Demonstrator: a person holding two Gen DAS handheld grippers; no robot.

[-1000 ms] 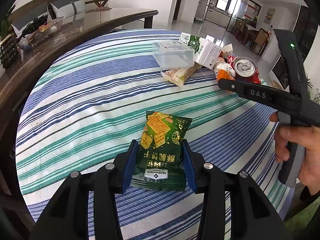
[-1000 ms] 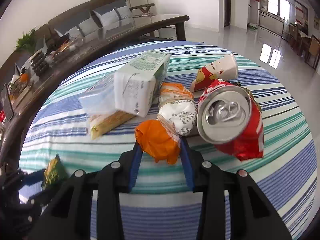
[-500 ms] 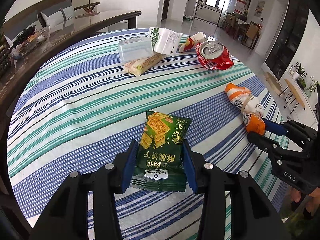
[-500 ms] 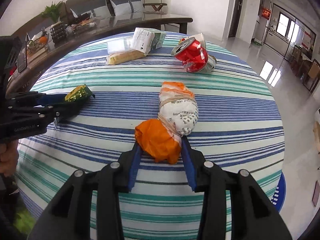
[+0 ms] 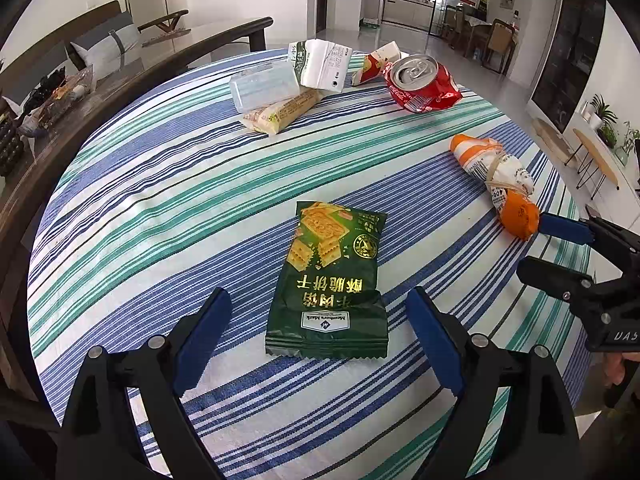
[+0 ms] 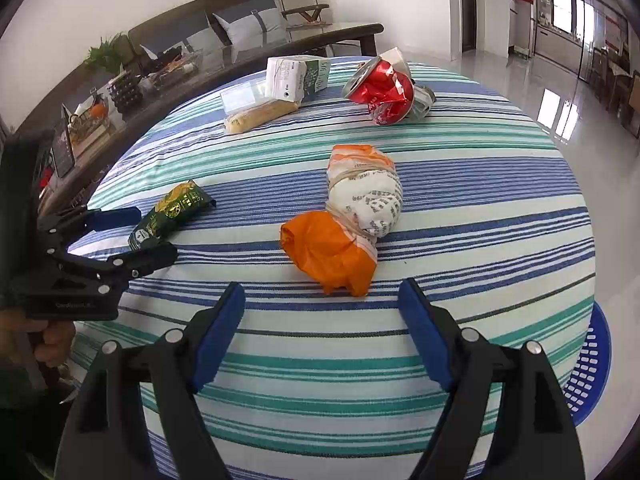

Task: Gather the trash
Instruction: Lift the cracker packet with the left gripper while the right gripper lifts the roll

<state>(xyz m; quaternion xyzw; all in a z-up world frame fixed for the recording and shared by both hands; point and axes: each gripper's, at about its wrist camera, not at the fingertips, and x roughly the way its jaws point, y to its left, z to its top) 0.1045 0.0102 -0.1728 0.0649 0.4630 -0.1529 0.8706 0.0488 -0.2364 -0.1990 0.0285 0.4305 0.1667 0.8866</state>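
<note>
A green cracker packet (image 5: pixel 330 280) lies flat on the striped tablecloth, between and just ahead of my open left gripper (image 5: pixel 318 312); it also shows in the right wrist view (image 6: pixel 170 210). An orange and white wrapped bundle (image 6: pixel 352 220) lies just ahead of my open right gripper (image 6: pixel 322 306); it also shows in the left wrist view (image 5: pixel 496 184). Neither gripper holds anything. The right gripper appears in the left wrist view (image 5: pixel 560 248), and the left gripper in the right wrist view (image 6: pixel 128 236).
At the table's far side lie a crushed red can (image 5: pixel 420 84), a white and green carton (image 5: pixel 320 64), a clear plastic box (image 5: pixel 264 88), a yellow snack wrapper (image 5: pixel 280 112) and a red and white cup (image 5: pixel 378 60). A blue basket (image 6: pixel 592 368) sits below the table's right edge.
Both grippers have opened and let go: the cracker packet and the orange bundle now lie on the tablecloth near the front edge, away from the pile.
</note>
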